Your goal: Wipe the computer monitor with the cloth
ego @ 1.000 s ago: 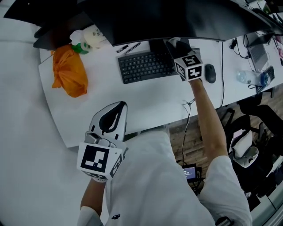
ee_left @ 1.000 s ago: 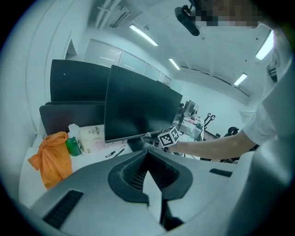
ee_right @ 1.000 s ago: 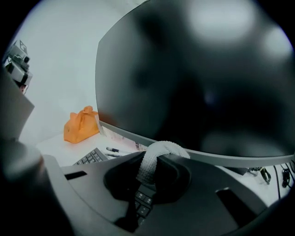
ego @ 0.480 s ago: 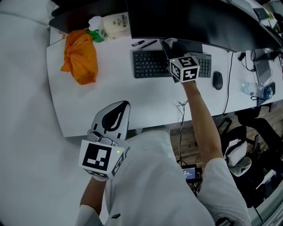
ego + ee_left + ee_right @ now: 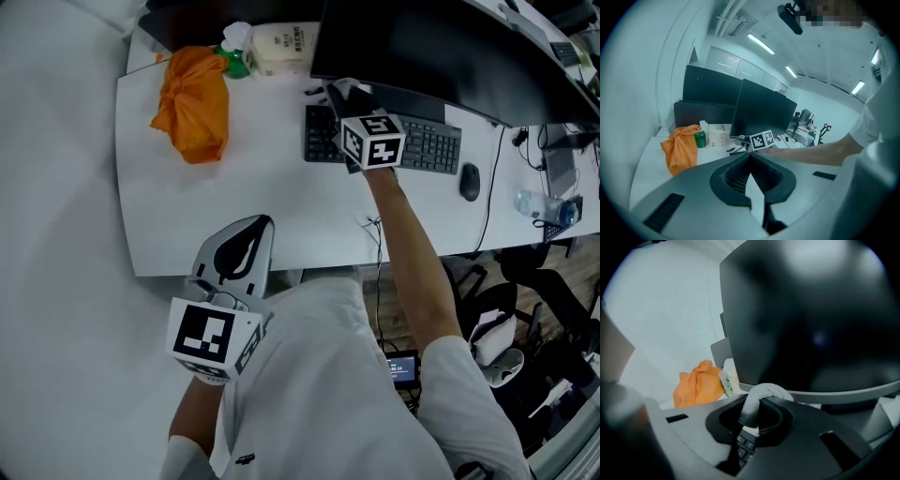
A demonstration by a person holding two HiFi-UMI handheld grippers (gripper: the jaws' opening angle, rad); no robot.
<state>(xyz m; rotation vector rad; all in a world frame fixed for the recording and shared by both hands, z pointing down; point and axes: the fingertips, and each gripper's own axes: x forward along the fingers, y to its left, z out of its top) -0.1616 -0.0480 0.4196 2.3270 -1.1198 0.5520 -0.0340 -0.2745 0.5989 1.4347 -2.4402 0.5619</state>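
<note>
Head view, starting at your left: your left gripper is held low by your torso, off the near edge of the white desk. Its jaws are pressed together at the tips with nothing between them, as the left gripper view shows. At the desk's far left corner lies an orange bundle. Just right of it stand a green-capped bottle and a white pack. The pack carries dark print, too small to read.

Next comes your right gripper, at the end of your outstretched forearm and over the left end of the keyboard. Its marker cube shows only black-and-white squares, no lettering. The jaws pinch the white knit cloth, which loops up just below the lower edge of the dark monitor. Whether cloth and screen touch cannot be told. A black mouse lies right of the keyboard.
</note>
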